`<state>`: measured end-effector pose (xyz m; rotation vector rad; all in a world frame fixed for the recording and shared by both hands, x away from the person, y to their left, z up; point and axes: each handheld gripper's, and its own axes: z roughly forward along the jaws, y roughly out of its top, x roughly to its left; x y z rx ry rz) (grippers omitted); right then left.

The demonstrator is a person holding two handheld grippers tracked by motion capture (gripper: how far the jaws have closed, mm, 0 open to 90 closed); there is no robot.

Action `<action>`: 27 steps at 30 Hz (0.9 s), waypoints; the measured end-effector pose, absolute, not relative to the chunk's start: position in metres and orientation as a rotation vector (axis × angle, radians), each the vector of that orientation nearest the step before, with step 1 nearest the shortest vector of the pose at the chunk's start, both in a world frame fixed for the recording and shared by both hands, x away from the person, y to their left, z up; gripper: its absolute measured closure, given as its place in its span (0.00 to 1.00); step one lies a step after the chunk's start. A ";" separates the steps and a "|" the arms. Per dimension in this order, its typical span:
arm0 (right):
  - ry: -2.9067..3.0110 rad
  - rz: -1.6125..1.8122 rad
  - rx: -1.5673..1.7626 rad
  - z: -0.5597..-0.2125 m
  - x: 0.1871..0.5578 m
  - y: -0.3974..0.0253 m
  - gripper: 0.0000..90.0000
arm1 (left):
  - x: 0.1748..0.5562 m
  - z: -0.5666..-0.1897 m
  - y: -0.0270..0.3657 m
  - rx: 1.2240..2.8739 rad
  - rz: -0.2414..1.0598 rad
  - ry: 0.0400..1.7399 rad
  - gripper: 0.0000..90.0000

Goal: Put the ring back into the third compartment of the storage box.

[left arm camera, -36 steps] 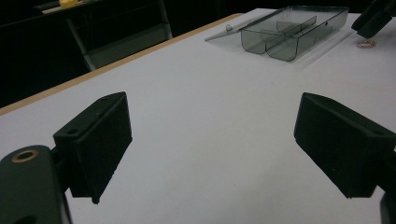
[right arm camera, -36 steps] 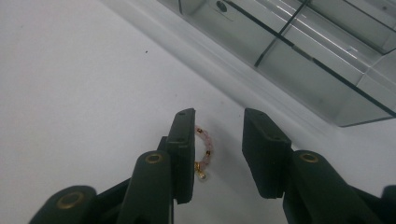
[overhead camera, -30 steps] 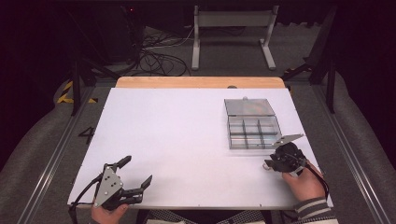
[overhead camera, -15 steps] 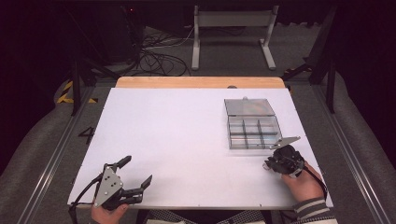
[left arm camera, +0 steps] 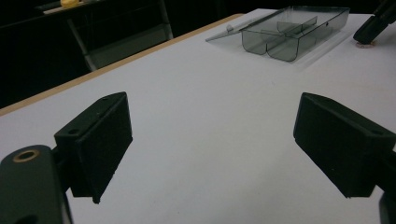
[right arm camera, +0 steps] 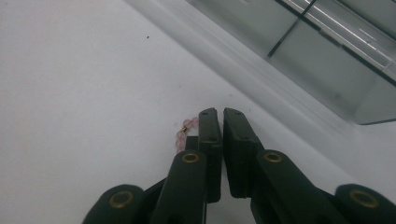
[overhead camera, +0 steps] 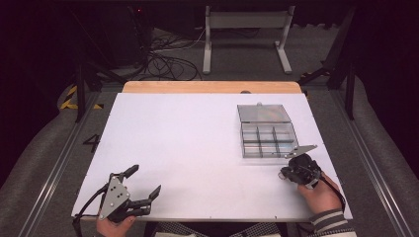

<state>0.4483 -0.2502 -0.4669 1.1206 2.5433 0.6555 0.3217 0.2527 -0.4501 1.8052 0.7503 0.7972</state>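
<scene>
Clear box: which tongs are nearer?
Right. The right tongs sit just off the box's near right corner, by some pink beads; the left tongs are far across the table's near left.

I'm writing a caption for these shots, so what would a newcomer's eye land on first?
First, the clear compartment box with its lid open, on the right half of the white table. Then the right tongs, jaws nearly together just in front of the box, with small pink beads beside their tips. The left tongs sit wide open at the near left corner.
</scene>
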 end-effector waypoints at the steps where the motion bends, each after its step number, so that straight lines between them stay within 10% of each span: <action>1: 2.543 0.656 1.121 -0.467 0.448 -0.250 0.96 | 0.322 -0.450 0.253 1.805 0.798 0.750 0.14; 27: 2.415 0.767 1.054 -0.442 0.432 -0.252 0.97 | 0.322 -0.450 0.253 1.805 0.800 0.751 0.14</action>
